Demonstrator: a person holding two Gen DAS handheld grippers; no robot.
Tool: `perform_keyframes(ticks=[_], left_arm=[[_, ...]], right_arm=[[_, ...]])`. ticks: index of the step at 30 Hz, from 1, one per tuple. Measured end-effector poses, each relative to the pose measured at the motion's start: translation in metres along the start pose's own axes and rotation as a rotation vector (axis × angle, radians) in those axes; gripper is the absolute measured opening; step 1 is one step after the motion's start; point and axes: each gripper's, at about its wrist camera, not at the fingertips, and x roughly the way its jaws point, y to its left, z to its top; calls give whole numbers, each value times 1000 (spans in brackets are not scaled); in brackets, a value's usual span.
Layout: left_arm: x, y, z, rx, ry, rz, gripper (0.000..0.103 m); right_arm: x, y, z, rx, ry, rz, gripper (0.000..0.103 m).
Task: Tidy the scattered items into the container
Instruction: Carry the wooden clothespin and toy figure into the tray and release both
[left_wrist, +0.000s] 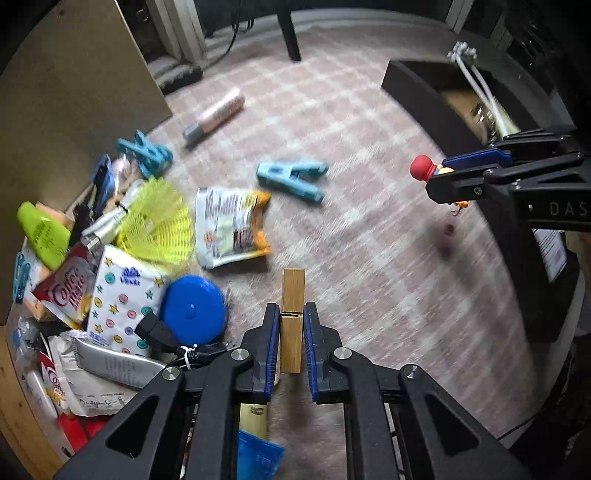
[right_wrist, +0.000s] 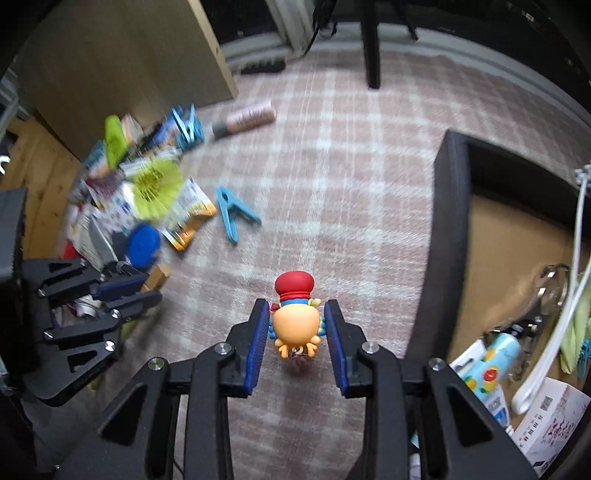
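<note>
Left gripper (left_wrist: 291, 332) clamps one wooden clothespin (left_wrist: 293, 317); right gripper (right_wrist: 297, 328) grips one red-hatted toy figure (right_wrist: 295, 314); two blue plastic clips ahead: (left_wrist: 291, 179), (left_wrist: 144, 151).

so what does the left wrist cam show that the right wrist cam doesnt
Only the left wrist view shows the wooden clothespin clamped upright in the left gripper, plus the silver tube low in the pile. Only the right wrist view shows inside the black container: a light blue bottle and a white box. It also shows the figurine's orange body. Both show the red-capped figurine held in the right gripper, the blue clothespin, blue disc and pink tube.
</note>
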Motion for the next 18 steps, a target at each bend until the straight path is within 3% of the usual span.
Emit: perform_keyframes(ticks=[8,18], left_arm=[[-27,-31,20,41,-67,-58,12],[-45,-108,63,105,-126,-119,12]], right_arm=[[-49,-19,0,70,-123,-12,30],[-115,-111,-17,233,-227,-128,30]])
